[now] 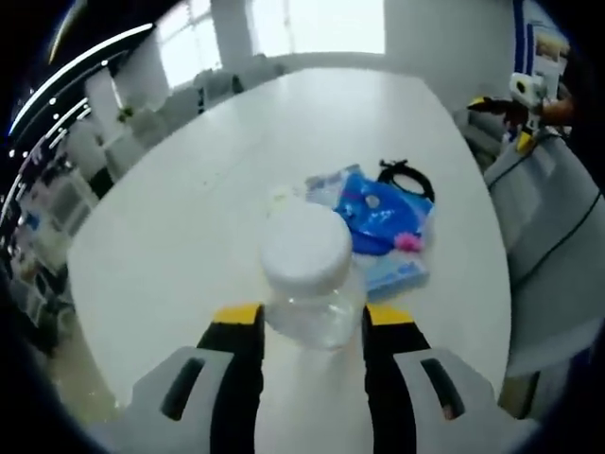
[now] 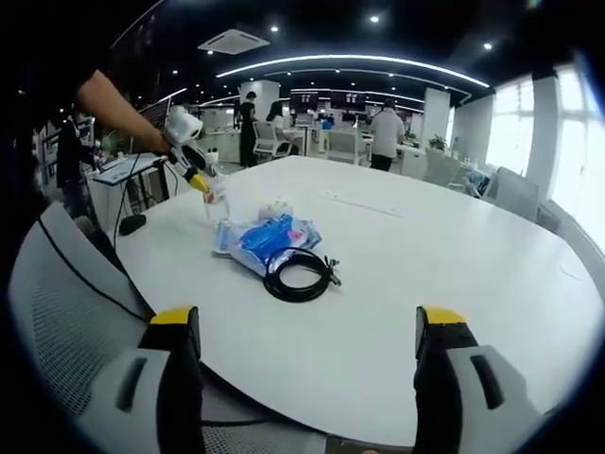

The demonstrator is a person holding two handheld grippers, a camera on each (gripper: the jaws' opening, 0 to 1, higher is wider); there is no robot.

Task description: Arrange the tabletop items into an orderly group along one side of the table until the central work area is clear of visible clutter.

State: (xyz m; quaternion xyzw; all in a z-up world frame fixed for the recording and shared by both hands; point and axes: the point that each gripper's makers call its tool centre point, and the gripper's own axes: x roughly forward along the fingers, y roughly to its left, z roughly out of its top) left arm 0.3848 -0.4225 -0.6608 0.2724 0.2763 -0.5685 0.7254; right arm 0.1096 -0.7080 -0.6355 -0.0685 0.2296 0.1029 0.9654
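Holding a clear plastic jar (image 1: 312,284) with a white screw lid, the left gripper (image 1: 312,326) has its fingers (image 1: 236,326) pressed on either side of the jar's body, low under the lid. In the right gripper view that same gripper (image 2: 200,180) sits above the worktop's edge nearest the person's arm, close to the rest of the items.

The right gripper (image 2: 307,331) is spread wide and carries nothing; it hangs off the worktop's near edge beside a grey mesh chair (image 2: 66,312).

Items on the white worktop (image 2: 454,274): a blue plastic packet (image 2: 269,238) lying on a pale flat pack (image 1: 397,274), a small pink piece (image 1: 408,242) on the packet, a coiled black cable (image 2: 301,274) touching the packet's side, and a small whitish object (image 2: 274,208) just beyond. All sit loosely together toward one edge; the middle of the worktop looks bare.

Risks, as judged from here:
- The jar is smooth and round, held low. A light squeeze could let it rotate or slide out; it looks empty, so it may tip and roll when set down.
- Setting it down close to the packet could land it on the packet's soft, uneven surface and topple it.
- The cable coil is loose; a nudge could drag its end out across the clear area.
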